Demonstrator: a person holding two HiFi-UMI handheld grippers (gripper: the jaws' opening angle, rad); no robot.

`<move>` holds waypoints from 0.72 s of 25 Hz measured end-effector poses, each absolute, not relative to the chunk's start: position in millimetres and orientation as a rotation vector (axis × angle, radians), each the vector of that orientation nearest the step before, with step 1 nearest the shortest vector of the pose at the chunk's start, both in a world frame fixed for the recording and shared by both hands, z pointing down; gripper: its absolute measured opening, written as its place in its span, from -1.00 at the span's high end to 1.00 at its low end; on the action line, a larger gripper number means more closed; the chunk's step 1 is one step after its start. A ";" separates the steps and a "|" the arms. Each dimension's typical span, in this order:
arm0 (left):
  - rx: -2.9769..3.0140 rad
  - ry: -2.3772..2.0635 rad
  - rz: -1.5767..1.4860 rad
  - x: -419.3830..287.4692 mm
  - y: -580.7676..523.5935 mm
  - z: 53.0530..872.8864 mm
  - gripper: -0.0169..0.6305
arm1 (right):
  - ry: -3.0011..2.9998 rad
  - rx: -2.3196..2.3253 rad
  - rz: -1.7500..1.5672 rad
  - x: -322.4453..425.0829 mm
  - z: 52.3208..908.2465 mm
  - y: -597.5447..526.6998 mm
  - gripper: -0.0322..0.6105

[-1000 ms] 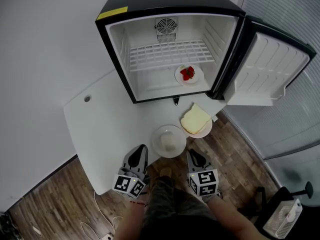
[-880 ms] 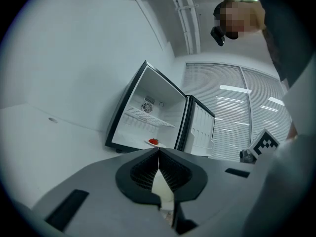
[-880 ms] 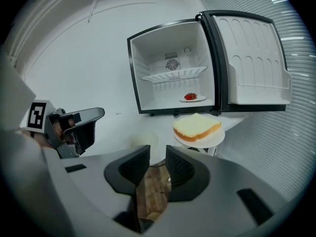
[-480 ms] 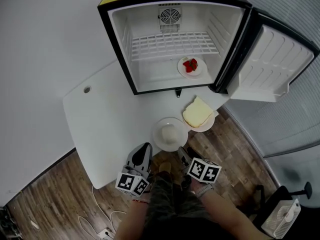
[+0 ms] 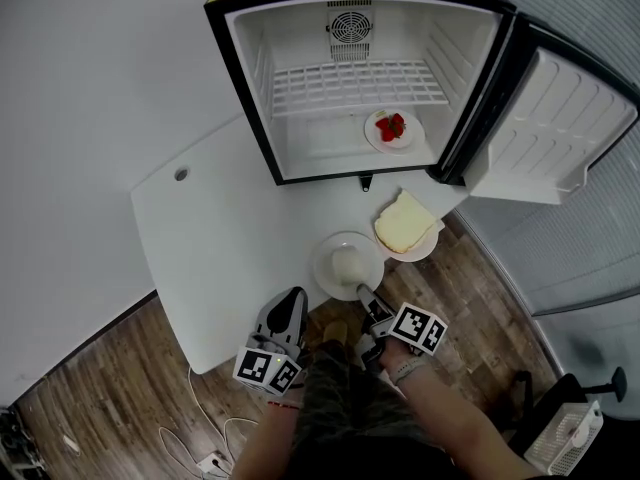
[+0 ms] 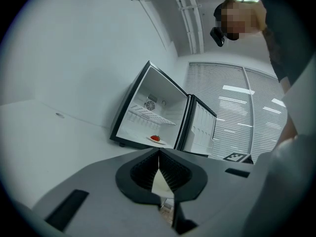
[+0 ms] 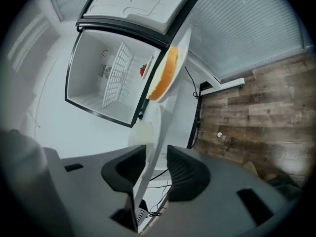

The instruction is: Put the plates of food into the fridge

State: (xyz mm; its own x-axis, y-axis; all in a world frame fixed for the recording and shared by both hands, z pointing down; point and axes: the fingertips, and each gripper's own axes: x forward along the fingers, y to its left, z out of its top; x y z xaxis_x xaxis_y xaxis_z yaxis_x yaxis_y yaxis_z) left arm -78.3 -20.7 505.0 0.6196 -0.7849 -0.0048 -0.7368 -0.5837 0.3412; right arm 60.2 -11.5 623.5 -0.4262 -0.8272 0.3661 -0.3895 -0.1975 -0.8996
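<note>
Right gripper (image 5: 366,294): rolled onto its side, jaws apart and just now closing, astride the near rim of the pale-bun plate (image 5: 325,273) at the table (image 5: 220,238) edge, with no clamp on it yet. Left gripper (image 5: 291,296): jaws together, empty, just left of that plate.

light: bright, even | shadows: soft | edges: fisheye-warped, dark vignette in gripper views

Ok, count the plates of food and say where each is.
3: the strawberry plate inside the fridge, the bread plate on the table before it, the white-food plate nearer the table's edge.
</note>
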 end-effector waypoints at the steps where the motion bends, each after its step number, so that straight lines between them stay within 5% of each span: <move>1: 2.535 -1.231 -0.222 -78.5 -21.5 503.9 0.92 | 1.697 -1.408 -1.655 60.3 623.0 -12.9 0.53; 5: 2.528 -1.232 -0.228 -80.7 -24.7 503.3 0.92 | 1.645 -1.375 -1.650 59.4 619.5 -18.8 0.76; 18: 2.557 -1.216 -0.194 -83.1 -43.4 497.9 0.92 | 1.506 -1.377 -1.680 62.5 608.1 -15.5 0.86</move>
State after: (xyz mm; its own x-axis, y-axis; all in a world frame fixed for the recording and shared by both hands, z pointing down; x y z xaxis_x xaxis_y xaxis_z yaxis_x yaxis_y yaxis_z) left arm -83.1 -43.4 497.9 0.6322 -0.7748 0.0079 -0.7339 -0.5955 0.3268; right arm 62.5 -15.5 608.1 -0.3686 -0.8613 0.3498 -0.2538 -0.2688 -0.9292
